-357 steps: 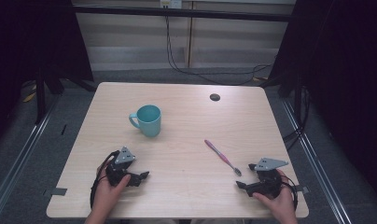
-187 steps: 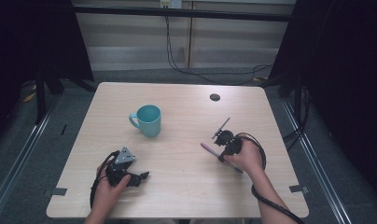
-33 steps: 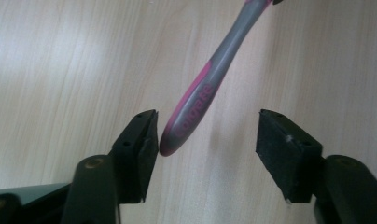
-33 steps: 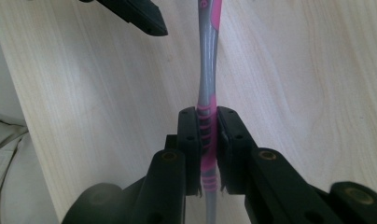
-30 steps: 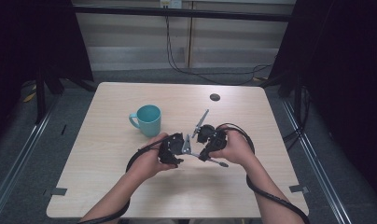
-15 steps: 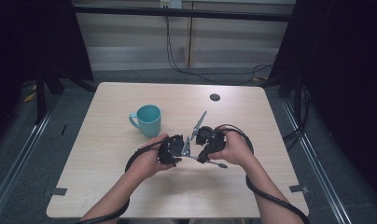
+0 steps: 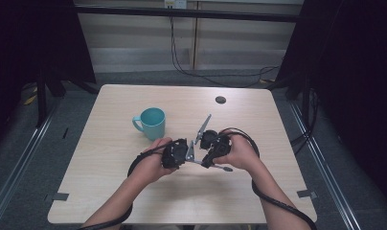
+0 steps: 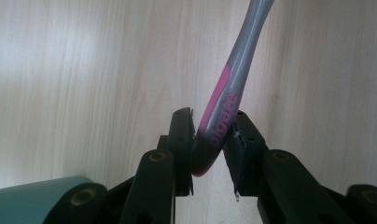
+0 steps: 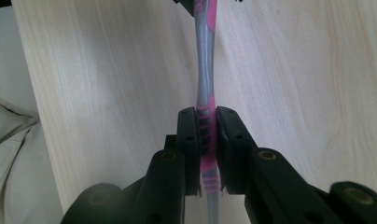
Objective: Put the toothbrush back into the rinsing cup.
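The toothbrush (image 8: 222, 112), light, stiff and slick, is hanging just right of the teal mug (image 7: 152, 122); the right gripper (image 9: 206, 119) is clamping its ribbed grip (the surest hold) while the left gripper (image 8: 211, 133), jaws just closing, is nipping the handle's end.

mug (image 7: 151, 121) close left, rest clear

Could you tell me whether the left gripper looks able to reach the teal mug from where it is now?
Probably yes: the teal mug stands just beyond the left gripper with bare table between. But its jaws, just closing, bracket the toothbrush that the right gripper clamps.
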A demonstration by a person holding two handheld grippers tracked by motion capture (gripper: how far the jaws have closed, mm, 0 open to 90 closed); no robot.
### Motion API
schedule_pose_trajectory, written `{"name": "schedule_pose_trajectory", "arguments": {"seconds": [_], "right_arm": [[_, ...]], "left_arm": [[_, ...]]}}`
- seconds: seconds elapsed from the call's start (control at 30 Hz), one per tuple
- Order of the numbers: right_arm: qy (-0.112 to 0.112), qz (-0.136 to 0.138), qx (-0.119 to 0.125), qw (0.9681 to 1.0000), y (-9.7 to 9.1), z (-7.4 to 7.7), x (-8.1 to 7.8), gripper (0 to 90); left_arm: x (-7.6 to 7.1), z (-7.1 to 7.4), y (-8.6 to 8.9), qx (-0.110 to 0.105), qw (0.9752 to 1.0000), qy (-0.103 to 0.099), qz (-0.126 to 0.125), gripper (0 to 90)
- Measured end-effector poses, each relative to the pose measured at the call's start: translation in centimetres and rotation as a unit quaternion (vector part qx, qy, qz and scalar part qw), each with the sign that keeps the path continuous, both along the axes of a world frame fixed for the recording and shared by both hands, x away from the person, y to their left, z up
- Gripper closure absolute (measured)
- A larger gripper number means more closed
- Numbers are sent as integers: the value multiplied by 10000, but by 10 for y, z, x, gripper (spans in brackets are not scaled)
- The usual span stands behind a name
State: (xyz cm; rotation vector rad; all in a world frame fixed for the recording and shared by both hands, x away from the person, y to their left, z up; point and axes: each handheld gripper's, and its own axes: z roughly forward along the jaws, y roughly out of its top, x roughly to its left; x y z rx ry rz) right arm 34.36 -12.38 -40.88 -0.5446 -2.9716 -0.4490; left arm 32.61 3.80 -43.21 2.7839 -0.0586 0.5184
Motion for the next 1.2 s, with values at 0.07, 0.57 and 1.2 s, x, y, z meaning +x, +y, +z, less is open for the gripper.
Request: {"name": "schedule_pose_trajectory", "arguments": {"seconds": [0.07, 0.57, 1.2], "right_arm": [[-8, -13, 0, 10000, 0, 1, 0, 799], [-327, -440, 582, 9968, -13, 7, 4, 489], [-708, -1425, 1260, 9792, -50, 19, 9, 374]], "left_arm": [[0, -1, 0, 40, 9998, 105, -139, 747], [-6, 0, 0, -72, 9984, 549, -116, 789], [14, 0, 29, -513, 9916, 774, 902, 790]]}}
